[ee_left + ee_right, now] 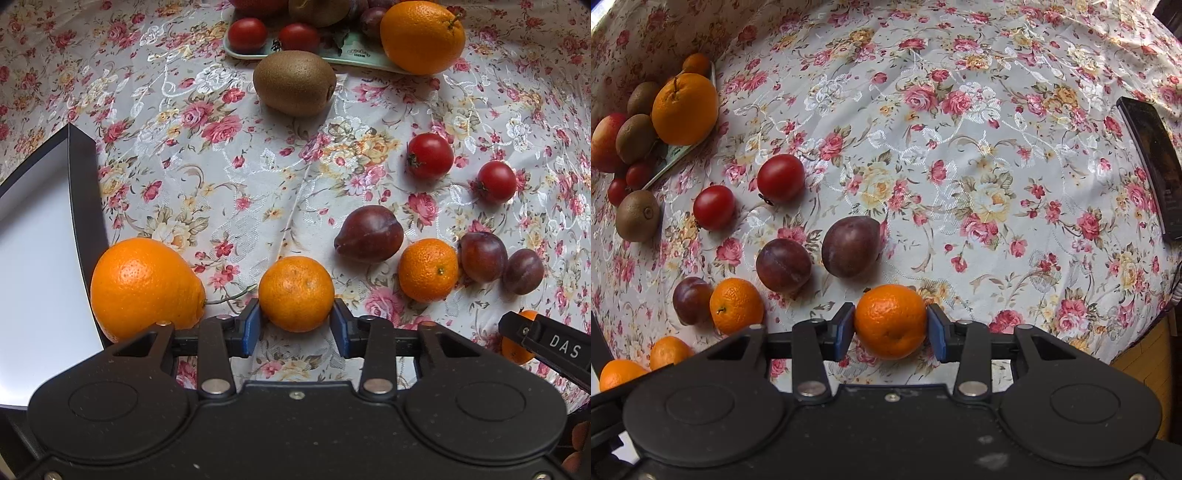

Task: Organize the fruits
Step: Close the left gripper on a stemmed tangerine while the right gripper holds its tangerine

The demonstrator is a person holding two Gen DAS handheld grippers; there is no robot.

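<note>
My left gripper (295,310) is shut on a mandarin (295,291), its blue pads (251,325) pressing both sides. A big orange (146,286) lies just left of it. My right gripper (891,314) is shut on another mandarin (890,321) near the table's front edge. Between the two grippers lie a third mandarin (428,269) (736,305), three plums (369,234) (851,245) and two tomatoes (430,157) (780,178). Farther back, a kiwi (295,83) sits in front of a pale green tray (347,55). I cannot tell whether either held mandarin is off the cloth.
The tray carries an orange (423,37), tomatoes, kiwis and an apple (605,144). A white panel with a dark frame (81,206) stands at the left. A dark phone (1156,166) lies at the right, near the table's edge. A floral cloth (979,129) covers the table.
</note>
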